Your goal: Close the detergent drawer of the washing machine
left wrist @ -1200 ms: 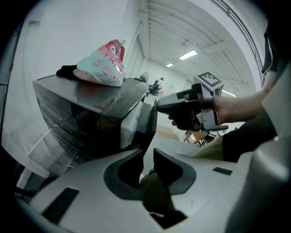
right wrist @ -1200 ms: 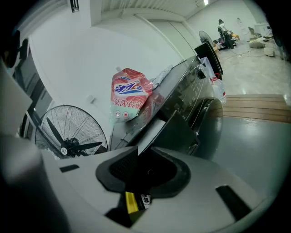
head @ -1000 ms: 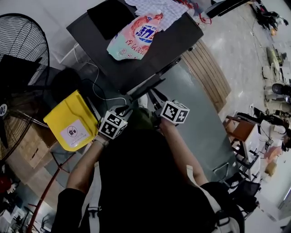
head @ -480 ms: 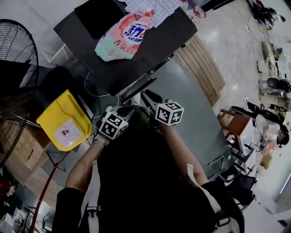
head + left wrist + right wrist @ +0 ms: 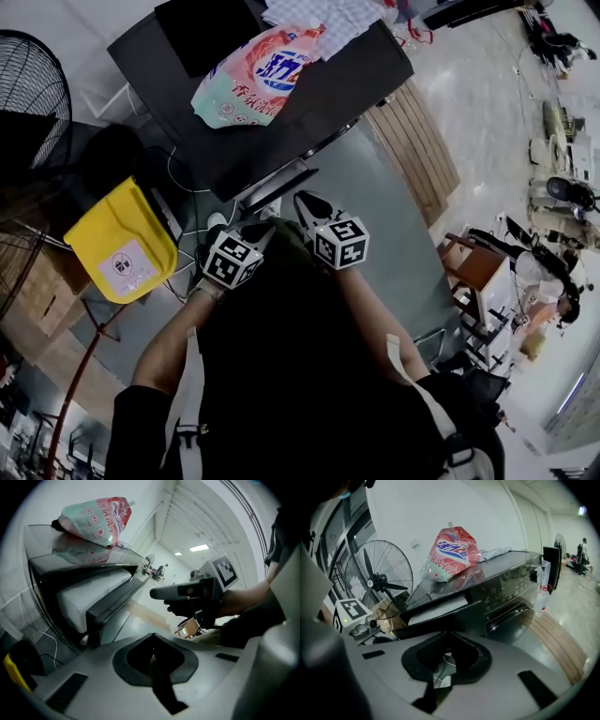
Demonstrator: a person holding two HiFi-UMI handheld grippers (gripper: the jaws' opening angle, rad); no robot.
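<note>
– On the machine (image 5: 319,112), where is the drawer (image 5: 279,184)?
– At the top left corner of its front, pulled well out. Its pale inside shows behind the dark front panel.
– And the left gripper (image 5: 151,634)?
– Its jaws are pressed together with nothing between them. It points down at a slant, just before the drawer's front panel; I cannot tell whether it touches.
– The right gripper (image 5: 449,633)?
– Beside the left one, near the same panel. Its jaws are closing, with a narrow slit left between them, and only floor and a white cable show through. It holds nothing.
– What lies on the machine's top?
– A pink and green bag (image 5: 253,73) on the drawer's side, with a checked cloth (image 5: 328,17) just beside it.
– Around the machine?
– A fan (image 5: 33,94) and a yellow bin (image 5: 120,246) stand to its left.
</note>
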